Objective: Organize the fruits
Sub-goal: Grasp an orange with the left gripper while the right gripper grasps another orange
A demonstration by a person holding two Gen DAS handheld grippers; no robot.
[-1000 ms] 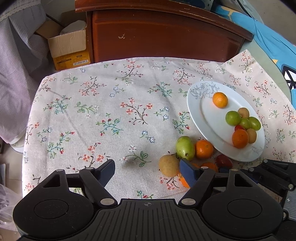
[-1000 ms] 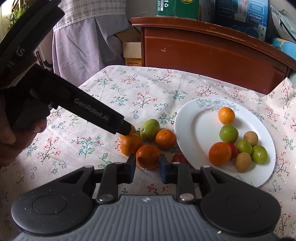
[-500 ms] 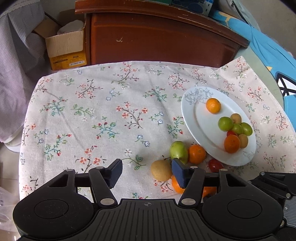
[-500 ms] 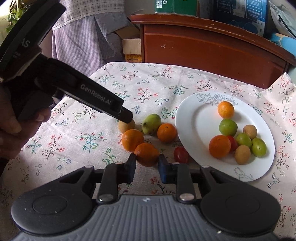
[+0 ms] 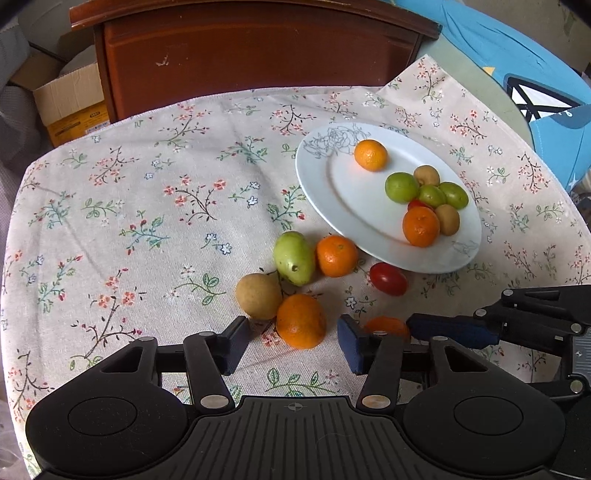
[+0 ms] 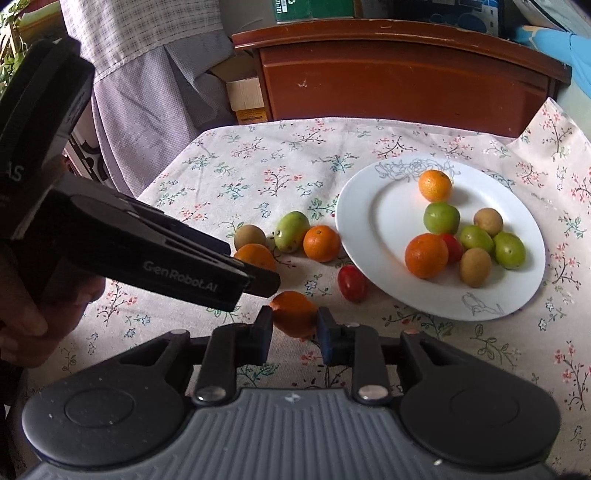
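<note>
- An orange (image 6: pixel 294 313) is being pinched between the narrowed jaws of the right gripper (image 6: pixel 292 325), low in the frame's centre, probably for carrying to the plate (image 6: pixel 373 221).
- The left gripper (image 5: pixel 293 339) is being held with jaws wide around another orange (image 5: pixel 301 320), apparently readied for grasping.
- Loose fruit is being left beside the plate's lower-left rim.

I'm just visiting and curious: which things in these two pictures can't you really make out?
- Left wrist view: the round orange mandarin held by the right gripper is mostly hidden behind the left gripper's blue finger.
- Both views: the small red tomato on the white oval plate is half hidden behind an orange.
- Right wrist view: the green carton is cut off by the top edge.
</note>
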